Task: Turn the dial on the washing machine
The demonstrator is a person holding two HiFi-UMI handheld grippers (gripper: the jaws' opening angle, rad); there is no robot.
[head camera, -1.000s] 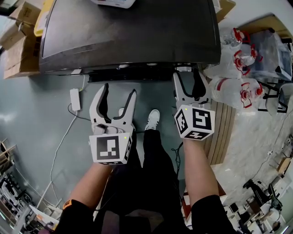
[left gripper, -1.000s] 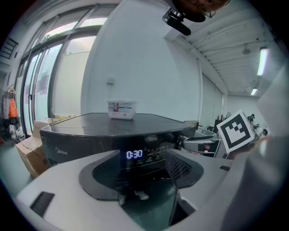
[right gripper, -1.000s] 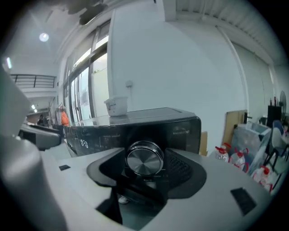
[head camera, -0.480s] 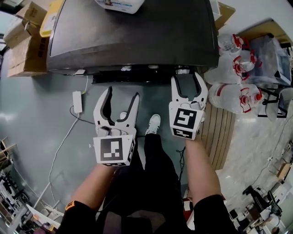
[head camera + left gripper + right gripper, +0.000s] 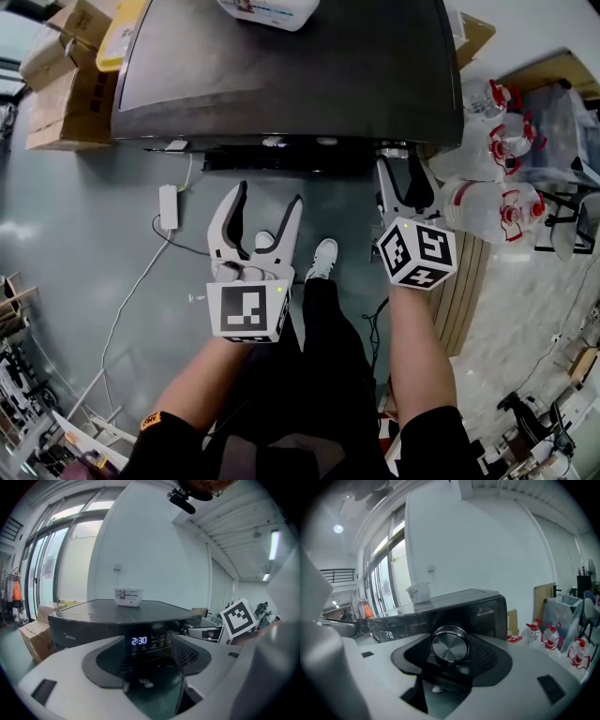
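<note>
Two grippers out in front here, one in each hand, each with its marker cube facing up at the head camera. The left gripper (image 5: 269,194) hangs in the air short of the machine, over the grey floor (image 5: 84,234). Its jaws are spread wide with nothing between them. Looking along them you just see the front panel and the lit display (image 5: 139,641) reading 2:30.

Right gripper (image 5: 405,178) is the busy one. It's pushed in under the front lip of the washing machine (image 5: 281,66), near the machine's right corner. The round metal dial (image 5: 450,644) sits right between its jaws, which have just been closing in a little. From its own view both dark pads look snug against the sides of the knob, so I'd call that a grip, even though the jaws are pretty wide. The dial's brushed face points straight at the camera.

Below and between the grippers there's a white shoe (image 5: 323,258). A white power brick (image 5: 169,206) with its cable lies on the floor to the left.

Further back, a white tub (image 5: 267,11) sits on the dark lid of the machine. Cardboard boxes (image 5: 70,66) are stacked beside its left end. Clear water bottles (image 5: 487,202) with red handles cluster by its right end.
</note>
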